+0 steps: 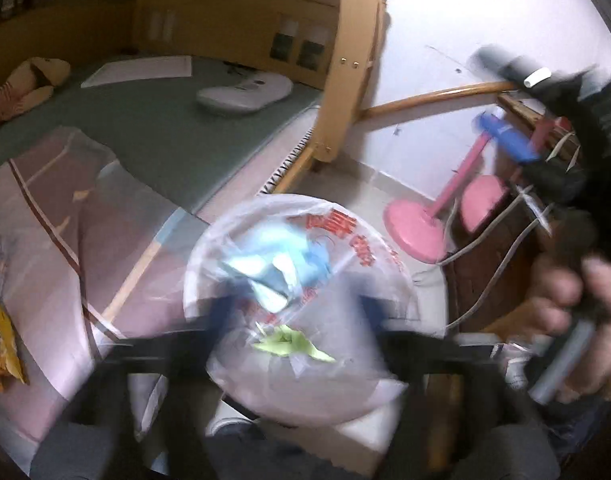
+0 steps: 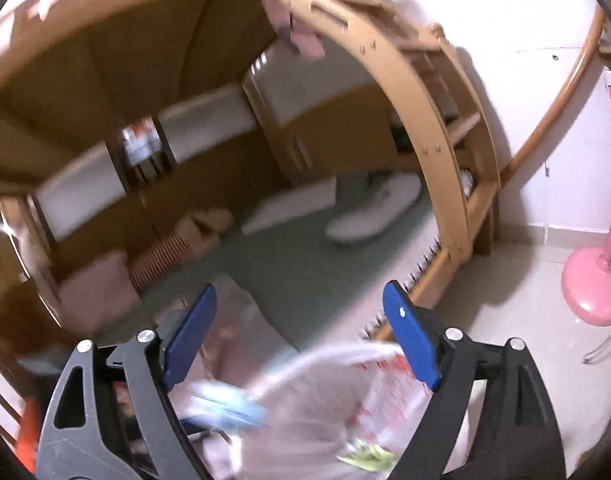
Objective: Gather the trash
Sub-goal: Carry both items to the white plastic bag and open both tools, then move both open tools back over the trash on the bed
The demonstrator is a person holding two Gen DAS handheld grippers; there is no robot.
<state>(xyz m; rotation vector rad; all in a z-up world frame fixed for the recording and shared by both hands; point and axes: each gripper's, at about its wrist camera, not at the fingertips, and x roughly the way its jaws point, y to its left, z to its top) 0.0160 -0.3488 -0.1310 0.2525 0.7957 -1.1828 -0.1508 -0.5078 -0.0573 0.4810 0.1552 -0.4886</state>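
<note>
Our left gripper (image 1: 295,308) shows only as two blurred blue fingers (image 1: 221,312) low in its own view, standing wide apart with nothing pinched between them. The clear plastic bag (image 1: 305,384) with red printing hangs just in front of them, its round mouth facing us; we cannot tell whether either finger touches the film. Inside the bag we see crumpled light-blue wrapping (image 1: 273,268) near the top and a yellow-green scrap (image 1: 293,344) lower down.

Our right gripper (image 2: 301,336) is sharp in its own view: both blue fingers (image 2: 413,344) are spread wide, clamped on nothing. The bag's rim (image 2: 325,356) arcs across below them and its printed side lies against the inner face of the right-hand finger. From the left wrist view, that gripper appears at the right edge, with a hand (image 1: 577,320) wrapped around its handle.

Beyond the bag lies the bed (image 1: 165,132) with its green sheet, a pink blanket (image 1: 45,240) along the near edge and a yellow snack packet (image 1: 1,344) at the blanket's left edge. A white pillow (image 1: 245,94) sits toward the far right corner of the bed, a stuffed toy (image 1: 29,80) at the far left. A wooden bunk frame (image 2: 437,152) arches over it, and a pink fan stand (image 2: 597,284) rests on the tiled floor (image 2: 505,308) to the right
</note>
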